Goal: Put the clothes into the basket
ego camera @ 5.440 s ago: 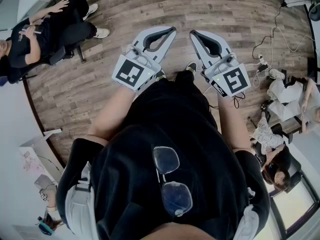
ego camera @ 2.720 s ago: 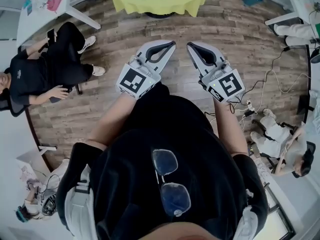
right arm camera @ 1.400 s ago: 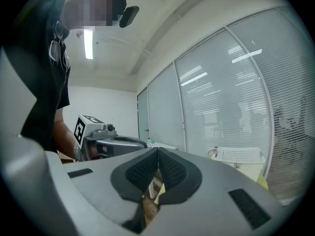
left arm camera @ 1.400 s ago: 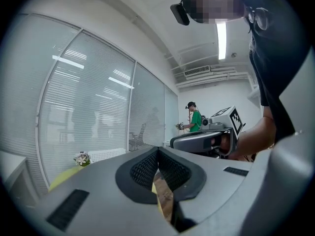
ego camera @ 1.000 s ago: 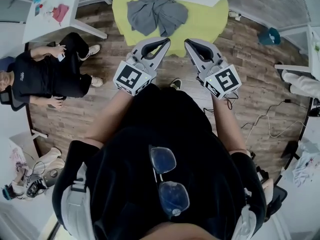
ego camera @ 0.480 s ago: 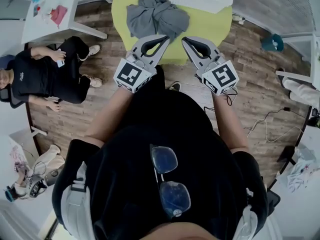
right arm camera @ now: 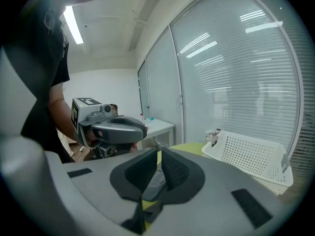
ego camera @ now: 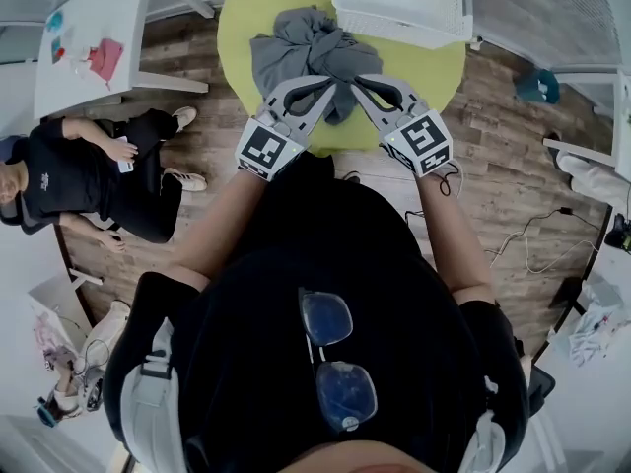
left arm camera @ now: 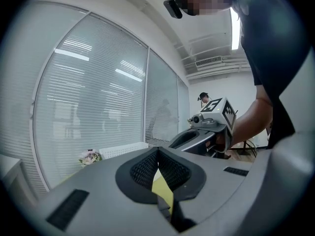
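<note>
A heap of grey clothes (ego camera: pixel 311 55) lies on a round yellow-green table (ego camera: pixel 434 67), with a white lattice basket (ego camera: pixel 399 3) behind it at the table's far edge. In the head view my left gripper (ego camera: pixel 333 83) and right gripper (ego camera: pixel 355 79) hang side by side over the near edge of the heap, tips almost meeting. Both are shut with nothing between the jaws. The right gripper view looks past its shut tips (right arm camera: pixel 158 152) at grey cloth (right arm camera: pixel 155 183) below and at the basket (right arm camera: pixel 251 156) to the right. In the left gripper view the jaws (left arm camera: pixel 157 150) touch, and the basket (left arm camera: pixel 123 150) shows at the left.
A person in black (ego camera: pixel 79 166) sits at the left, beside a white table (ego camera: pixel 89 47). A teal object (ego camera: pixel 540 87) and cables (ego camera: pixel 532 254) lie on the wooden floor at the right. Small flowers (left arm camera: pixel 88 156) stand near the basket. Window blinds lie beyond the table.
The table, clothes and basket have come closer into view. Both grippers have moved forward and down, from over the floor to over the near edge of the grey heap, and drawn closer together.
</note>
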Motion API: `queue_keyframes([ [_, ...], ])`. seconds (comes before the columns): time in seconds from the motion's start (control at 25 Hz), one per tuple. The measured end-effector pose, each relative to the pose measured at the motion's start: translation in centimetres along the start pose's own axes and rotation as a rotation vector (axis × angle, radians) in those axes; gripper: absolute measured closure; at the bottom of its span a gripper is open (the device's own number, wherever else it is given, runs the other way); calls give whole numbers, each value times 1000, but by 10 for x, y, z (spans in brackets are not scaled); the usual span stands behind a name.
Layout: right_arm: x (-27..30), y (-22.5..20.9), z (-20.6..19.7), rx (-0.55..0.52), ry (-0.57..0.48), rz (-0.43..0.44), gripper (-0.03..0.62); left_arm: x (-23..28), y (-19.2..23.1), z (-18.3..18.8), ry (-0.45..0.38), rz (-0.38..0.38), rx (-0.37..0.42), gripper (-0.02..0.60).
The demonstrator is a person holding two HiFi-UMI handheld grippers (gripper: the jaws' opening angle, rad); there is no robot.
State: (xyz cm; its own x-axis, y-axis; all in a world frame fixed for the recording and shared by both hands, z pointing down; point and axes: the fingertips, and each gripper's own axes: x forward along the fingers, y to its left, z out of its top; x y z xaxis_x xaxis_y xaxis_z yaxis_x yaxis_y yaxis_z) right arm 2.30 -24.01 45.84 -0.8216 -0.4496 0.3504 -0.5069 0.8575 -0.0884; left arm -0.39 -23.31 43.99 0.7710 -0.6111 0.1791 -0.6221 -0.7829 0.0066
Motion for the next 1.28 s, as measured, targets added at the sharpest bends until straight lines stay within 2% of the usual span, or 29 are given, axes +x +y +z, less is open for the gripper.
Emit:
queue_keyframes([
  [0.16,50,-27,-25,-17,126,16,563,13,38,-26,14,-19,10,571],
  [0.24,73,-39,-42,-32,206,30,542,18,54,-41,28,-22,0,571],
  [0.36,105,-53,-74,-69,354,66,427,26,77,-64,58,-23,-17,571],
  [0.64,163,-69,-149,-219,682,189,223,40,119,-108,107,-10,-25,571],
  [0.72,175,-71,-169,-239,747,209,192,43,126,-119,118,-11,-29,571],
  [1.0,212,-79,-218,-275,881,228,140,56,149,-148,141,-11,-59,571],
  [1.28,235,-76,-259,-333,983,265,131,56,166,-158,160,-14,-87,571],
])
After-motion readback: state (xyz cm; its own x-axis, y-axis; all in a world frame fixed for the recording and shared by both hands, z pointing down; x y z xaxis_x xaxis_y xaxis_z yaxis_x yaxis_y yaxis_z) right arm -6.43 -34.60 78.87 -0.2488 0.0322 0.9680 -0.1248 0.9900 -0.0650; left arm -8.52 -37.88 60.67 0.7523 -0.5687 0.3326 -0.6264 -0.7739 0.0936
